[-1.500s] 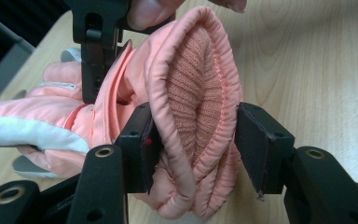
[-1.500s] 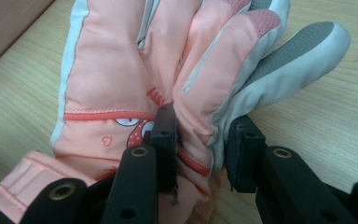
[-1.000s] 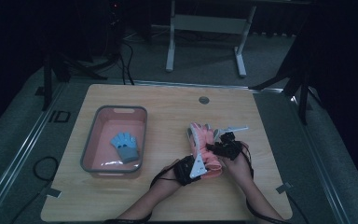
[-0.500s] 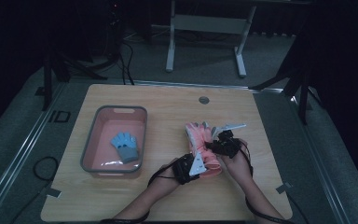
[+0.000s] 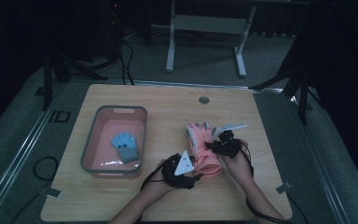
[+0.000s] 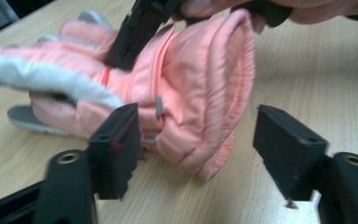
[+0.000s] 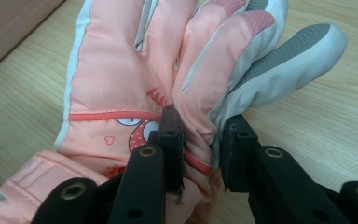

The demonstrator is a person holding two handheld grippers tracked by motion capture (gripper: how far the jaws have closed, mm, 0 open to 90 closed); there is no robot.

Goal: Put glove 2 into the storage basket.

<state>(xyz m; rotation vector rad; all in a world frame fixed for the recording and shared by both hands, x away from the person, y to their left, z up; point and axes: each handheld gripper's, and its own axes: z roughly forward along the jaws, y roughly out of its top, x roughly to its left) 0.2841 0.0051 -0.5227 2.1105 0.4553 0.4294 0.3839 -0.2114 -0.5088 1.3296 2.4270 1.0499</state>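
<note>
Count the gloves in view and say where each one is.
2, at least. A blue glove lies in the pink bin at the table's left. A pink glove lies right of it, pinched by the right gripper; another may lie beneath it.

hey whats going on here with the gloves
A person is working a pink glove on the wooden table with two handheld grippers. The right gripper is pinching a fold of the glove near its fingers, while the left gripper is open around the cuff end without gripping it. A blue glove lies in the pink bin to the left.
</note>
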